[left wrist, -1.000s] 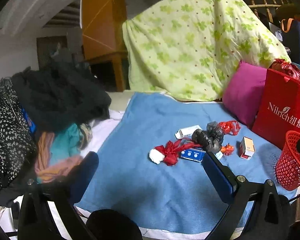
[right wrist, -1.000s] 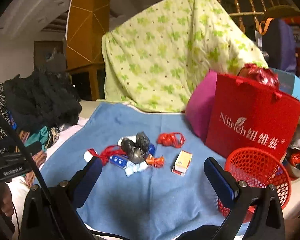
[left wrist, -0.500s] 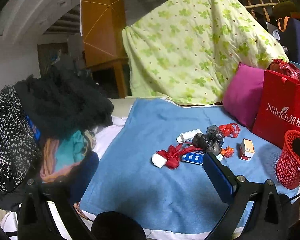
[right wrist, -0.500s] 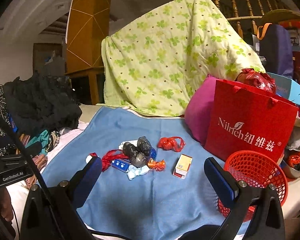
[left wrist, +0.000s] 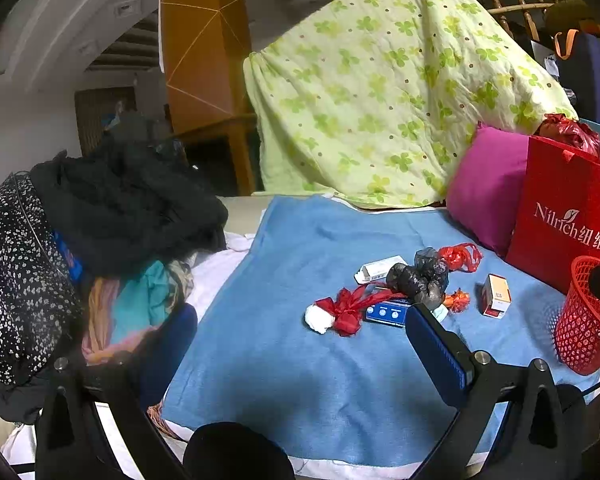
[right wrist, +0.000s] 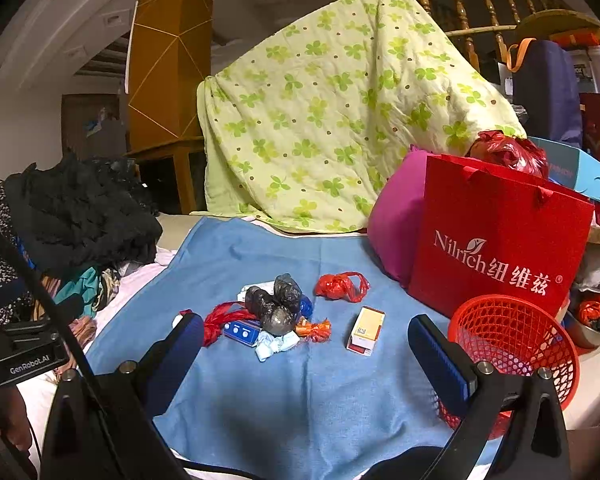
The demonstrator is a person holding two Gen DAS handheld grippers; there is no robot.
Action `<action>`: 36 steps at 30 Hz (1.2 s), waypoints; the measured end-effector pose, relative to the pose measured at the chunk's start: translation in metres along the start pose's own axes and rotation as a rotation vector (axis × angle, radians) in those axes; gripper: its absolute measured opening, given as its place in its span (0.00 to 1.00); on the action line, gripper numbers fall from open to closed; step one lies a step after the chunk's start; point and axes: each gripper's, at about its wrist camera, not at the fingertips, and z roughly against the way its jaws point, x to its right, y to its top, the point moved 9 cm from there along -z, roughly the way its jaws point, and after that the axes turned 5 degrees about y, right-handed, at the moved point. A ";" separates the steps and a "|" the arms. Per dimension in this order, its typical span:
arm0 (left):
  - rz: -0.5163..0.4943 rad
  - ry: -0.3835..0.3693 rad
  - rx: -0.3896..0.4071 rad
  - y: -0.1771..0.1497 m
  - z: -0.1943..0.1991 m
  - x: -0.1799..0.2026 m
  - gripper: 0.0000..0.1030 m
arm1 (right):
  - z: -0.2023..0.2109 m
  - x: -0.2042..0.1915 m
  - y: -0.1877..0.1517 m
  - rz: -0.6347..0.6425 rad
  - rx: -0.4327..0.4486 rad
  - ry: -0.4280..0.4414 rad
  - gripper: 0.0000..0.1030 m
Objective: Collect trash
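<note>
Trash lies in a cluster on the blue blanket (right wrist: pixel 260 380): a black plastic bag (right wrist: pixel 276 306), a red plastic bag (right wrist: pixel 340 285), a red ribbon wad (right wrist: pixel 220 320), a blue box (right wrist: pixel 242 330), a pale blue wad (right wrist: pixel 274 344), an orange wrapper (right wrist: pixel 314 329) and a small red-and-cream box (right wrist: pixel 366 330). The same cluster shows in the left wrist view, with the black bag (left wrist: pixel 420 276) and small box (left wrist: pixel 496 295). A red mesh basket (right wrist: pixel 512 356) stands at the right. My right gripper (right wrist: pixel 304 360) is open and empty before the cluster. My left gripper (left wrist: pixel 300 352) is open and empty, left of it.
A red paper bag (right wrist: pixel 496 248) and a magenta cushion (right wrist: pixel 396 224) stand behind the basket. A green clover quilt (right wrist: pixel 332 120) hangs at the back. A pile of dark clothes (left wrist: pixel 100 216) fills the left side. The basket also shows in the left wrist view (left wrist: pixel 584 320).
Both grippers have drawn back and tilted up a little, so the trash cluster sits lower and smaller in view. Both stay open and empty.
</note>
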 end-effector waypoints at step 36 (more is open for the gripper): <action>-0.014 0.002 -0.047 -0.015 -0.019 0.005 1.00 | -0.015 0.011 -0.008 -0.062 -0.013 -0.010 1.00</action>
